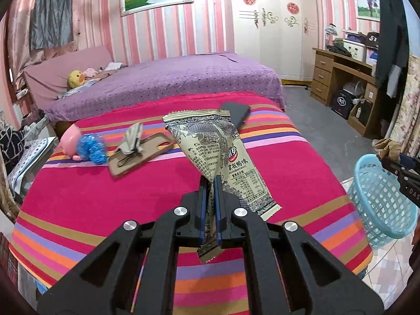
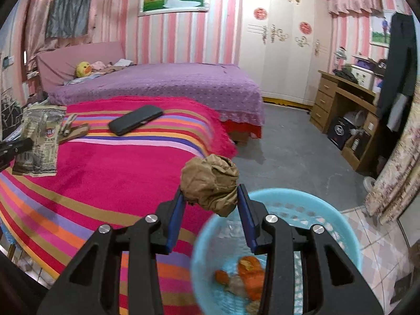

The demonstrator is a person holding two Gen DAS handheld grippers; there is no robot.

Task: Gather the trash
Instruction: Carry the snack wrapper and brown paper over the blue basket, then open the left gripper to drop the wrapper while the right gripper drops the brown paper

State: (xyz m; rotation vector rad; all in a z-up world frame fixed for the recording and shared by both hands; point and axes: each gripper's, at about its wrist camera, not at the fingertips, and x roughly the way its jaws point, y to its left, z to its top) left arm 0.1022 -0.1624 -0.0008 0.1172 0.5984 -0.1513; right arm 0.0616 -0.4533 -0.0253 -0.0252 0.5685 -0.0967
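Note:
My left gripper is shut on a beige printed snack wrapper, held up above the striped red blanket. The same wrapper shows at the left edge of the right wrist view. My right gripper is shut on a crumpled brown paper ball, held over the rim of a light blue plastic basket. Orange peel scraps lie in the basket's bottom. In the left wrist view the basket stands at the right edge, with the paper ball above it.
On the blanket lie a black phone, a brown sandal with a grey strap and a pink and blue toy. A purple bed stands behind. A wooden desk and grey floor lie to the right.

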